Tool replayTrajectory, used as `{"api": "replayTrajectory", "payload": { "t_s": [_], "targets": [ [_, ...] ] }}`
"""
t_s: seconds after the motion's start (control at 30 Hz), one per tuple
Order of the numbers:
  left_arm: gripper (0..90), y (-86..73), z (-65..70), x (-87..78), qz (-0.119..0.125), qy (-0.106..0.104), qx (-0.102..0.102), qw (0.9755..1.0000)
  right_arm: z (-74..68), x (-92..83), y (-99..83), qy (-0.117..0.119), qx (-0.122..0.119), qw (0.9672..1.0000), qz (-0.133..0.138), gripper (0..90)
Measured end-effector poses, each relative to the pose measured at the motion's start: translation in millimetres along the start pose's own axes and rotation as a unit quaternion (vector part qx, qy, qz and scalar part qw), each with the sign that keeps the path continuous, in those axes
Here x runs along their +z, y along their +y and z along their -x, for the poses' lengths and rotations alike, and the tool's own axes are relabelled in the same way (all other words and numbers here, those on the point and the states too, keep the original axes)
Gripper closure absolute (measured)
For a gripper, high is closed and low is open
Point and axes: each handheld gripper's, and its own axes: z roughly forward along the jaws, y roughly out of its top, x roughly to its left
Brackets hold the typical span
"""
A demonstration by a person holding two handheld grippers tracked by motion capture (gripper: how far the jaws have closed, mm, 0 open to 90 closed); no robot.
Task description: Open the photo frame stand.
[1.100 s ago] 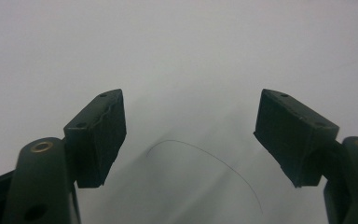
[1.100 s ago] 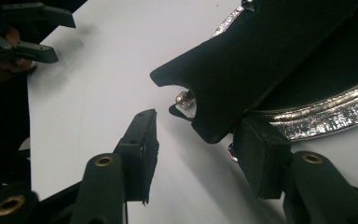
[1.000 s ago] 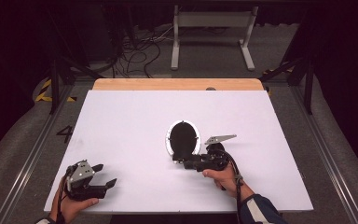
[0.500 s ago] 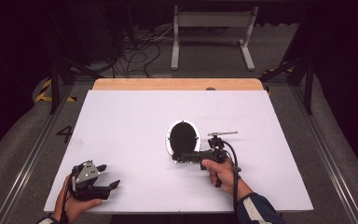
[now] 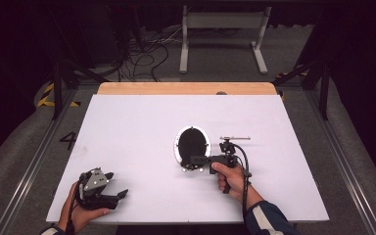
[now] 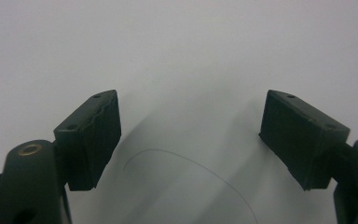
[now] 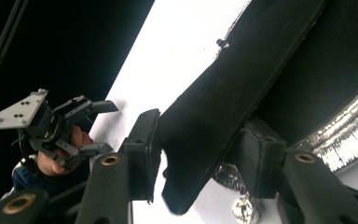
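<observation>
A small black pan (image 5: 193,143) with a silvery rim lies in the middle of the white table (image 5: 127,122). Its black handle (image 7: 214,121) points toward the person and runs between the jaws of my right gripper (image 5: 195,160). Those jaws have just been closing, and in the right gripper view the right gripper (image 7: 205,135) has both pads against the handle's sides. My left gripper (image 5: 118,184) rests in a hand at the table's near left corner, open. In the left gripper view the left gripper (image 6: 191,98) has bare white tabletop between its pads.
A wooden strip (image 5: 186,88) runs along the table's far edge. Behind it on the dark floor stand a metal frame (image 5: 223,29) and loose cables (image 5: 142,49). Dark rails flank the table. The left gripper (image 7: 106,127) shows far off in the right gripper view.
The right hand has rolled so its grey plate now stands edge-on, has sunk slightly toward the pan, and its jaws have drawn in on the handle. The left hand has stayed put.
</observation>
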Motion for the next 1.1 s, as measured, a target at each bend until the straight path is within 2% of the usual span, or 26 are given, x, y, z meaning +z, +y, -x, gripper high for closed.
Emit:
{"api": "replayTrajectory", "payload": {
  "t_s": [0.1, 0.23, 0.3, 0.33, 0.37, 0.4, 0.43, 0.5, 0.53, 0.57, 0.6, 0.67, 0.7, 0.73, 0.77, 0.8, 0.83, 0.87, 0.9, 0.93, 1.0, 1.03, 1.1],
  "targets": [
    [20.9, 3.6, 0.2, 2.9, 0.000, -0.001, 0.006, 1.0000, 2.1, 1.4, 1.9, 0.005, 0.008, 1.0000, 0.000, 56.2],
    [21.0, 15.8, -1.9, 6.9, 0.023, -0.012, -0.005, 0.9997, 2.8, 1.8, 2.5, 0.003, 0.003, 1.0000, -0.003, 59.5],
    [21.1, 26.6, -3.3, 11.5, 0.034, -0.024, -0.002, 0.9991, 3.3, 1.6, 2.9, 0.004, -0.003, 1.0000, -0.004, 62.0],
    [21.2, 26.6, -3.3, 11.5, 0.034, -0.024, -0.002, 0.9991, 3.3, 1.5, 3.1, 0.005, -0.009, 0.9999, -0.005, 63.5],
    [21.2, 33.4, -3.2, 15.4, 0.038, -0.031, 0.000, 0.9988, 3.3, 1.5, 3.1, 0.005, -0.009, 0.9999, -0.005, 63.5],
    [21.3, 39.3, -3.2, 19.2, 0.042, -0.038, 0.000, 0.9984, 1.8, 1.2, 3.4, 0.008, -0.019, 0.9998, -0.006, 65.6],
    [21.4, 50.6, -4.9, 26.8, 0.048, -0.046, 0.010, 0.9978, 1.2, 1.2, 3.3, 0.008, -0.023, 0.9997, -0.006, 66.1],
    [21.5, 63.5, -6.7, 38.5, 0.052, -0.063, 0.006, 0.9966, 0.0, 1.1, 3.1, 0.007, -0.029, 0.9995, -0.007, 66.4],
    [21.3, 63.5, -6.7, 38.5, 0.052, -0.063, 0.006, 0.9966, 0.0, 1.1, 3.2, 0.007, -0.031, 0.9995, -0.007, 66.5],
    [21.3, 69.8, -7.6, 45.1, 0.052, -0.071, 0.006, 0.9961, 0.0, 1.1, 3.2, 0.007, -0.031, 0.9995, -0.007, 66.5],
    [20.8, 81.7, -8.6, 59.8, 0.045, -0.091, 0.014, 0.9947, -0.4, 1.3, 3.4, 0.007, -0.038, 0.9992, -0.007, 66.6],
    [20.5, 92.1, -7.9, 73.8, 0.033, -0.103, 0.019, 0.9939, -2.6, 1.5, 3.3, 0.006, -0.055, 0.9985, -0.007, 67.1],
    [20.1, 92.1, -7.9, 73.8, 0.033, -0.103, 0.019, 0.9939, -2.6, 1.5, 3.3, 0.006, -0.055, 0.9985, -0.007, 67.1],
    [19.6, 100.8, -7.9, 84.5, 0.026, -0.111, 0.019, 0.9932, -5.6, 1.7, 2.7, 0.005, -0.075, 0.9972, -0.007, 67.8],
    [19.2, 100.8, -7.9, 84.5, 0.026, -0.111, 0.019, 0.9932, -6.7, 1.8, 2.7, 0.005, -0.086, 0.9962, -0.006, 68.2],
    [19.7, 103.6, -7.8, 88.4, 0.031, -0.113, 0.016, 0.9930, -7.4, 1.5, 2.7, 0.005, -0.097, 0.9952, -0.008, 68.5],
    [19.7, 105.5, -8.4, 92.0, 0.036, -0.114, 0.014, 0.9927, -7.4, 1.5, 2.7, 0.005, -0.097, 0.9952, -0.008, 68.5],
    [18.5, 108.0, -9.6, 99.1, 0.035, -0.130, 0.006, 0.9909, -8.5, 1.1, 2.2, 0.008, -0.111, 0.9937, -0.009, 69.0],
    [18.2, 108.0, -9.6, 99.1, 0.035, -0.130, 0.006, 0.9909, -8.5, 1.1, 2.2, 0.008, -0.111, 0.9937, -0.009, 69.0],
    [18.2, 109.5, -10.9, 102.0, 0.039, -0.133, 0.008, 0.9903, -8.9, 1.2, 2.0, 0.008, -0.120, 0.9928, -0.008, 69.1],
    [18.3, 112.3, -12.2, 105.5, 0.050, -0.143, -0.005, 0.9885, -10.3, 0.9, 2.2, 0.008, -0.137, 0.9905, -0.012, 69.5],
    [18.3, 115.9, -12.8, 107.8, 0.053, -0.146, -0.004, 0.9878, -11.5, 0.5, 2.1, 0.009, -0.147, 0.9890, -0.014, 70.1],
    [18.0, 119.7, -11.1, 111.1, 0.057, -0.142, -0.008, 0.9882, -13.6, -0.4, 1.9, 0.009, -0.155, 0.9876, -0.020, 70.5]
  ]
}}
